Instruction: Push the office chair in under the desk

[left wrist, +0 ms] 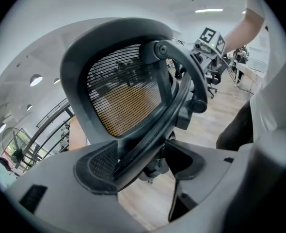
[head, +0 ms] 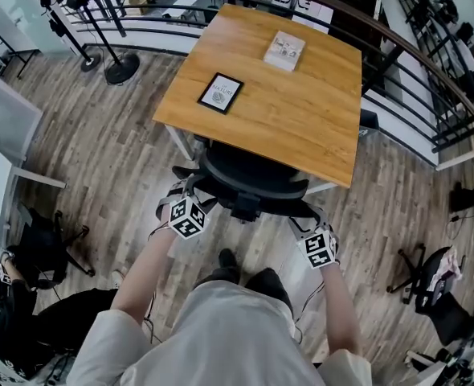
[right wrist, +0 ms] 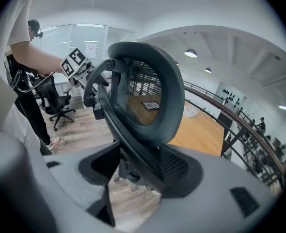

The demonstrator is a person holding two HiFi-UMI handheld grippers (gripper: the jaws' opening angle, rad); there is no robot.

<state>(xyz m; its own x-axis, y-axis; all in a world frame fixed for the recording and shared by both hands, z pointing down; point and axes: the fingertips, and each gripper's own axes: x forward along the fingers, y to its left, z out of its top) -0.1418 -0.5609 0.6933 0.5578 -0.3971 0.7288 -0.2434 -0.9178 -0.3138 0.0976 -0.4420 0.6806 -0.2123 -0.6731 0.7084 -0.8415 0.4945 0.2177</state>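
On the desk point(head: 301, 119), the black-framed card point(head: 221, 92) at the near left carries a word that looks like "NATURE", though it is small. Print on the booklet point(head: 284, 51), farther right, is too small to read.

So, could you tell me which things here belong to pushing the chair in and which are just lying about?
For the job: office chair; desk; left gripper and right gripper, each closed on the chair's back frame.

Lying about: framed card and booklet on the desk; stand base on the floor; spare chair at lower right.
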